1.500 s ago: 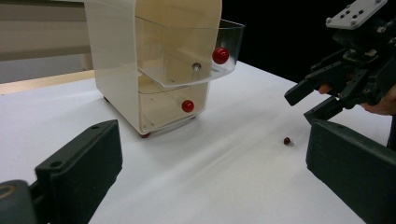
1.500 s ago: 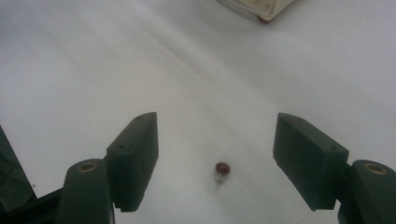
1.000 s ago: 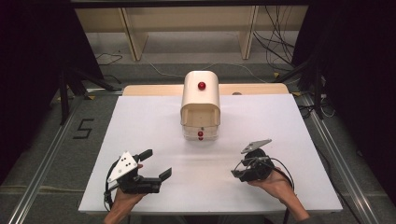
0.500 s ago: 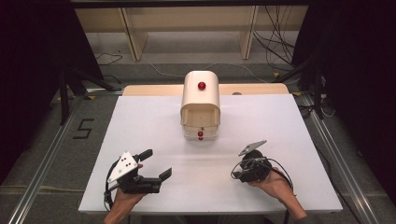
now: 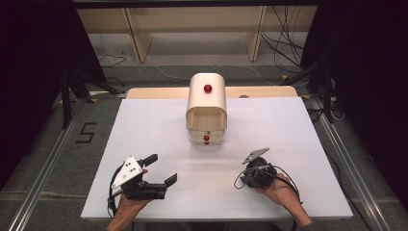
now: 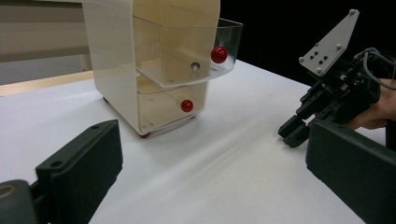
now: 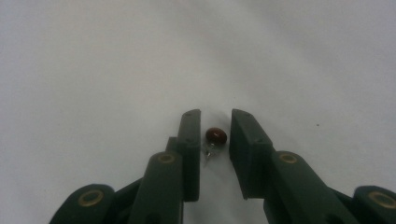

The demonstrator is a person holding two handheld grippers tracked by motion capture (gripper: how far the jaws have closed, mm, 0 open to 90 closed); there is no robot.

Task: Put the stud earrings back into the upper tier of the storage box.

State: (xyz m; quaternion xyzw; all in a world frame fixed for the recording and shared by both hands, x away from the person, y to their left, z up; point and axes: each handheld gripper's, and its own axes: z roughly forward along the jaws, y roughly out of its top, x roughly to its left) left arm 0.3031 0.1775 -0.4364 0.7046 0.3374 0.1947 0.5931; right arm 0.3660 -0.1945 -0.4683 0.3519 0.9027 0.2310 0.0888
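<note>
Red-headed and small, the knob (image 7: 215,136) lies on the white counter (image 5: 159,125) between the right hand-held gripper's (image 7: 215,122) jaws, which have just been closing but stand narrowly apart; the pick-up step next calls for a finished pinch.

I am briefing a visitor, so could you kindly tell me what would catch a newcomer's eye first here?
A cream mini drawer cabinet with red ball knobs stands at the far middle of the white table, its upper clear drawer pulled out. Near the front, the right gripper has just been closing around a small loose red knob, not yet pinched.
</note>
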